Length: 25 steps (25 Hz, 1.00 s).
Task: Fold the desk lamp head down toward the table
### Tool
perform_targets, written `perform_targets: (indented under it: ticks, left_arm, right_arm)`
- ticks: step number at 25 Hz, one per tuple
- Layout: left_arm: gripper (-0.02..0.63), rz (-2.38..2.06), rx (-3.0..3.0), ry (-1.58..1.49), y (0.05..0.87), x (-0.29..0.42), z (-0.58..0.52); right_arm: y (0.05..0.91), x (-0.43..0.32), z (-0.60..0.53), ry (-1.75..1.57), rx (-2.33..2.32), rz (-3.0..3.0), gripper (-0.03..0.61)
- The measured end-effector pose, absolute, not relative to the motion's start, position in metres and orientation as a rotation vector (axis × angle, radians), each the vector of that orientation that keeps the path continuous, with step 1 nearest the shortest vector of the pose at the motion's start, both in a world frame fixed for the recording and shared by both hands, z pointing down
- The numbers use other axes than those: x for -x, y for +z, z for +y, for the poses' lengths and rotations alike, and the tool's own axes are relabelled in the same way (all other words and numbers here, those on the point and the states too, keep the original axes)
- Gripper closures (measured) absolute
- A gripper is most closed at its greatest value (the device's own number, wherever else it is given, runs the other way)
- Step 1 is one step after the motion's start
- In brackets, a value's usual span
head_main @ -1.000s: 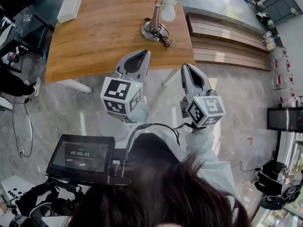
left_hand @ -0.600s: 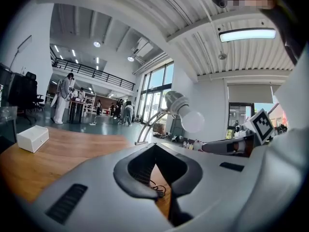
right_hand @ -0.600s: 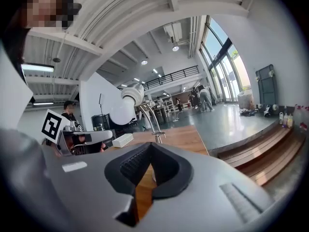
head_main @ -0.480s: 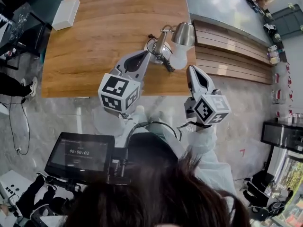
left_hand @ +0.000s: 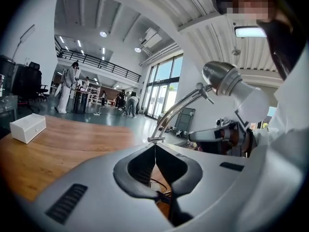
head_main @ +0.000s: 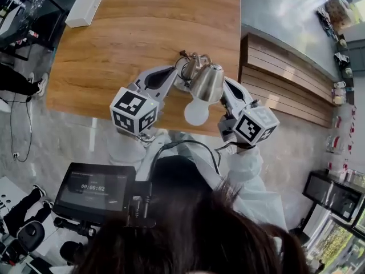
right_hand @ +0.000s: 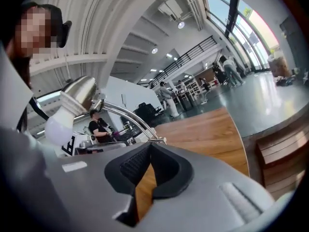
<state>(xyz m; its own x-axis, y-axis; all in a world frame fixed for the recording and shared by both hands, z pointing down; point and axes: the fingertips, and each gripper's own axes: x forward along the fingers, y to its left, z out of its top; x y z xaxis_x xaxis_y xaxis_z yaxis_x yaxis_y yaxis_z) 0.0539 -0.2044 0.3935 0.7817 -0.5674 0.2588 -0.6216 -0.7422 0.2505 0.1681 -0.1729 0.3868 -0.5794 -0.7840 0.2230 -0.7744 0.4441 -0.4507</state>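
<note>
A brushed-metal desk lamp with a round white bulb point(head_main: 206, 83) stands on the brown wooden desk point(head_main: 131, 33), with the grey left tongs point(head_main: 170, 72) just left of it, the grey right tongs point(head_main: 226, 84) just right of it, both closed, and a white rectangular box point(head_main: 84, 7) well apart to its upper left.

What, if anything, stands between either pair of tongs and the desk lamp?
Nothing visible. The left tongs and right tongs, both shut and empty, flank the desk lamp; in each gripper view it rises just beyond the tips with nothing in between.
</note>
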Motion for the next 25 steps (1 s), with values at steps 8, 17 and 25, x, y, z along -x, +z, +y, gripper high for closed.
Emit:
perform_targets:
  ticks: [8, 17, 25]
  left_arm:
    - [0.609, -0.951, -2.607, 0.286, 0.423, -0.070, -0.231]
    - [0.523, -0.858, -2.639, 0.318, 0.442, -0.083, -0.266]
    - [0.465, -0.745, -2.693, 0.375, 0.444, -0.103, -0.258]
  right_arm:
    - [0.362, -0.152, -0.214, -1.023, 1.079, 2.725, 0.575]
    - [0.346, -0.149, -0.242, -1.278, 0.759, 2.615, 0.569]
    - [0.338, -0.142, -0.222, -1.636, 0.276, 2.318, 0.468]
